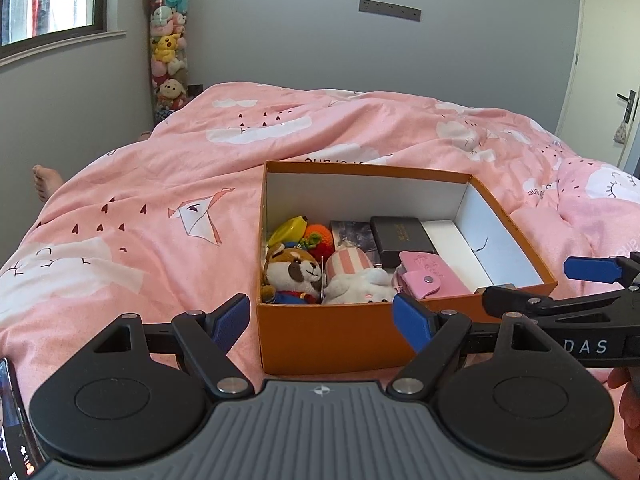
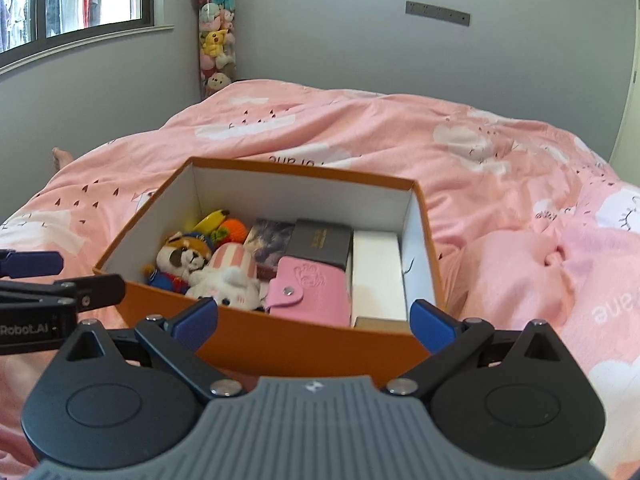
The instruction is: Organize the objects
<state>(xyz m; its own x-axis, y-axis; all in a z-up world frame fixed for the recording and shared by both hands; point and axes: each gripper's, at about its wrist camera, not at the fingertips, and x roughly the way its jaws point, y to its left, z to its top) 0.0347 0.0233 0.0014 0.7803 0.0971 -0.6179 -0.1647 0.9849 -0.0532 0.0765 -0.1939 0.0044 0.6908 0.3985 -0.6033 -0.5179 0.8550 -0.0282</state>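
An open orange box (image 1: 328,332) (image 2: 280,340) sits on the pink bed. It holds a raccoon plush (image 1: 292,272) (image 2: 184,258), a white plush with a striped hat (image 1: 352,276) (image 2: 230,280), a toy banana (image 1: 288,230) (image 2: 210,220), an orange ball (image 1: 320,236) (image 2: 234,228), a pink wallet (image 1: 428,276) (image 2: 308,288), a dark box (image 1: 404,240) (image 2: 320,242) and a white box (image 1: 452,248) (image 2: 376,272). My left gripper (image 1: 322,320) is open and empty in front of the box. My right gripper (image 2: 316,322) is open and empty at the box's near wall.
The pink duvet (image 1: 160,200) (image 2: 520,184) covers the bed around the box. A tall tube of plush toys (image 1: 168,52) (image 2: 216,36) stands in the far corner. A bare foot (image 1: 44,180) shows at the left bed edge. A door (image 1: 612,60) is at right.
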